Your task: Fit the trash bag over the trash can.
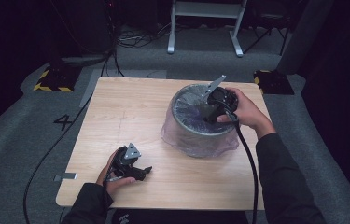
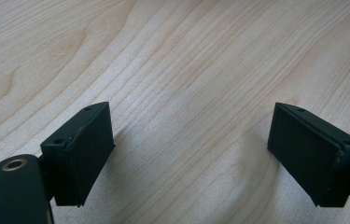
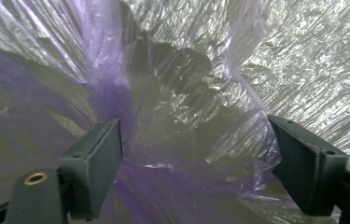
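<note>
Between the right gripper's (image 3: pixel 193 158) spread jaws bunches the thin purple plastic liner (image 3: pixel 116 93) inside the round grey metal bin (image 1: pixel 200 133), while the left gripper (image 1: pixel 133 169) rests open, empty, well apart on the pale wooden table (image 1: pixel 130 107).

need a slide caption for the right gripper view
Open right gripper inside the bin, jaws either side of a fold of the purple bag liner.

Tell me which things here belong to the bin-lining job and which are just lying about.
In the job:
- bin
- purple plastic liner draped inside and over the rim
- right gripper, open, reaching into the liner

Lying about:
- left gripper, open, idle over bare table
- floor cables
- yellow-black striped floor blocks
</note>
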{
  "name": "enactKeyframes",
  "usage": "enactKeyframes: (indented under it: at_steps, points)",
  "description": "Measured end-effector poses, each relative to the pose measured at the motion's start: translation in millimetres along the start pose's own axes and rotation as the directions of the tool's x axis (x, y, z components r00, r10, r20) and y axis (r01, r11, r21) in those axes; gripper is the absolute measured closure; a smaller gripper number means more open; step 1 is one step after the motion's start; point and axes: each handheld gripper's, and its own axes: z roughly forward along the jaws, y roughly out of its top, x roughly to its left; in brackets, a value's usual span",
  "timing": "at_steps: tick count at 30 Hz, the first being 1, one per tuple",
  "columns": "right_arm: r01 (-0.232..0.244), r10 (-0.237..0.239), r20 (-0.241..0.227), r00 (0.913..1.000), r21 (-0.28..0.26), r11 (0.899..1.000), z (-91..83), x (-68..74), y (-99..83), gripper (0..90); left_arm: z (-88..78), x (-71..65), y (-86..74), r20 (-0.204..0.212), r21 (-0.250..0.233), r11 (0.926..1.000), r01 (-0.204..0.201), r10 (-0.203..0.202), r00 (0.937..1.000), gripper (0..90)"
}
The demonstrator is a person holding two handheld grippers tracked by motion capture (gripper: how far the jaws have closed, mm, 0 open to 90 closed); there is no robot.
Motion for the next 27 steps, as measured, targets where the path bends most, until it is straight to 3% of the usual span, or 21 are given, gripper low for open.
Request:
enactKeyframes:
  at_steps: [12,27]
  points:
    - [0.006,-0.006,0.030,0.9995,0.009,1.000,-0.1,2.6,0.7,21.7,0.4,-0.1,0.3,0.001,0.000,1.0000,0.002,-0.002,1.0000,13.7]
    - [0.001,0.002,0.055,0.9985,-0.068,0.998,-14.5,6.7,1.3,21.7,0.3,0.2,0.3,0.001,0.000,1.0000,-0.002,0.002,1.0000,13.8]
